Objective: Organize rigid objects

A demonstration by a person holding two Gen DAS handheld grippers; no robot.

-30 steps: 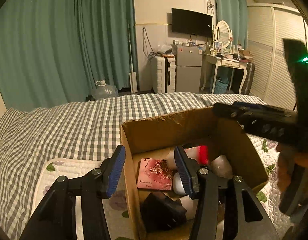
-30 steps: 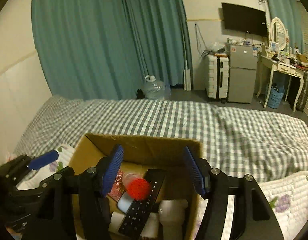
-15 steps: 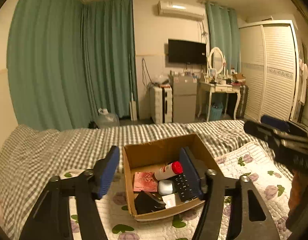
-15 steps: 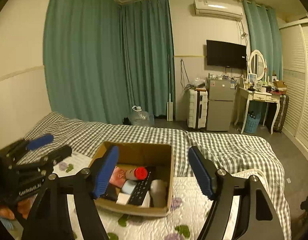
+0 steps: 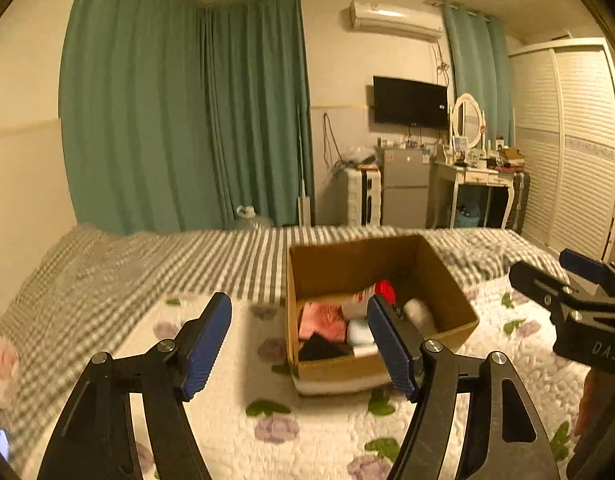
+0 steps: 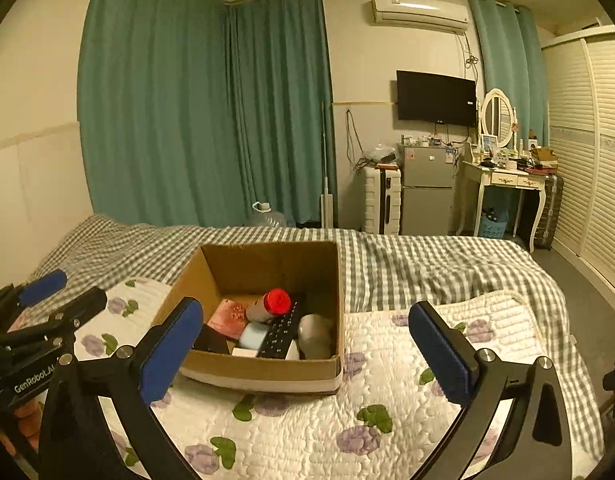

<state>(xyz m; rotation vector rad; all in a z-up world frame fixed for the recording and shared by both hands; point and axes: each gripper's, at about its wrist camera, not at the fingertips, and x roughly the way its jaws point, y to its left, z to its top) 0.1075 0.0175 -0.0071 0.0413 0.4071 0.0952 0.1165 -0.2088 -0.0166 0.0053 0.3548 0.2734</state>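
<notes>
Box (image 6: 263, 372): cardboard, open-topped, on the bed's quilt (image 6: 387, 432). Contents: red-capped bottle (image 6: 269, 306), black remote (image 6: 281, 330), pink card (image 6: 227, 318), white items. My left fingers (image 5: 299, 346): spread wide, holding nothing, raised before the box. My right fingers (image 6: 303, 350): spread wide, holding nothing, likewise above the quilt.

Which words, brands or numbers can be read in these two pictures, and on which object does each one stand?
"GenRobot.AI", last letters partly cut off: on the left gripper body, in the right wrist view.
"DAS": on the right gripper body, in the left wrist view.
Print on the pink card in the cardboard box: too blurred to read.
Stickers on the small fridge: too small to read.
</notes>
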